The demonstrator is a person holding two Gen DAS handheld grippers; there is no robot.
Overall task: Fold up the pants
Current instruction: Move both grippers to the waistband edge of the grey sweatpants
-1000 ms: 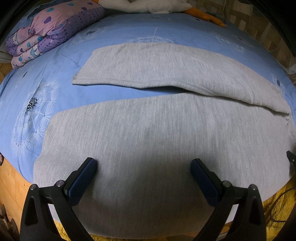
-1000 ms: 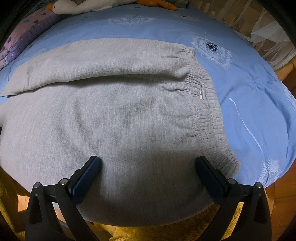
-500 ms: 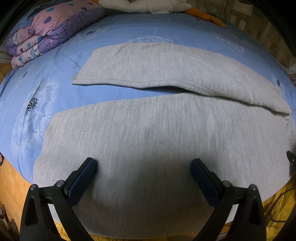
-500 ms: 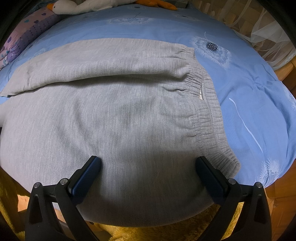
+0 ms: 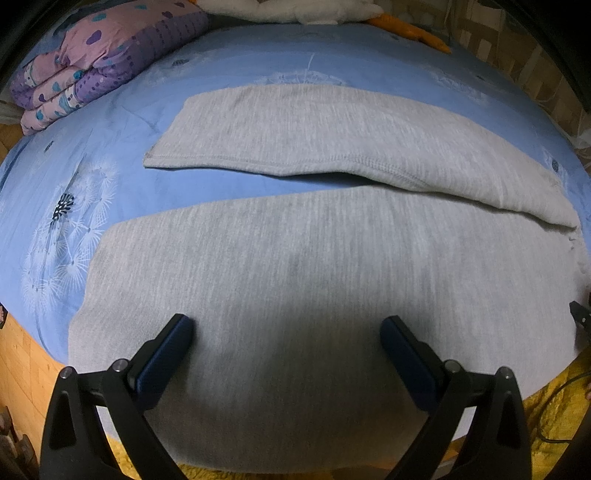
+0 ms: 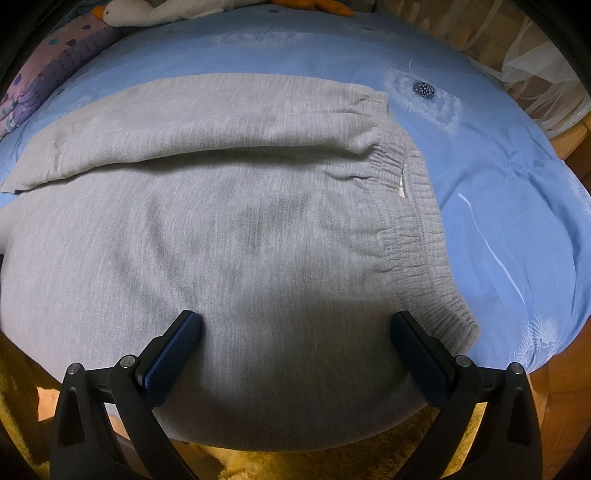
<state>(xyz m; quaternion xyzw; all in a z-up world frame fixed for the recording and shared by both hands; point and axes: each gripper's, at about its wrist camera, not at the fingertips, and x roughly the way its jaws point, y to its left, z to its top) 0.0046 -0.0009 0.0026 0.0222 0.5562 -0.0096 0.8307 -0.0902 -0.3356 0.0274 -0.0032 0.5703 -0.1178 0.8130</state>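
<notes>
Grey sweatpants (image 5: 314,258) lie spread flat on a blue bed, both legs running to the left, the far leg (image 5: 314,133) angled away from the near leg. The elastic waistband (image 6: 413,229) shows at the right in the right wrist view, with the seat of the pants (image 6: 221,240) in front of it. My left gripper (image 5: 286,328) is open and empty above the near leg, close to the bed's front edge. My right gripper (image 6: 295,325) is open and empty above the hip area, just left of the waistband's near corner.
A folded purple and pink quilt (image 5: 99,59) lies at the far left of the bed. A white goose plush (image 6: 155,9) lies along the far edge. The blue dandelion sheet (image 6: 498,184) extends right of the waistband. A yellow rug (image 6: 295,465) and wood floor lie below the front edge.
</notes>
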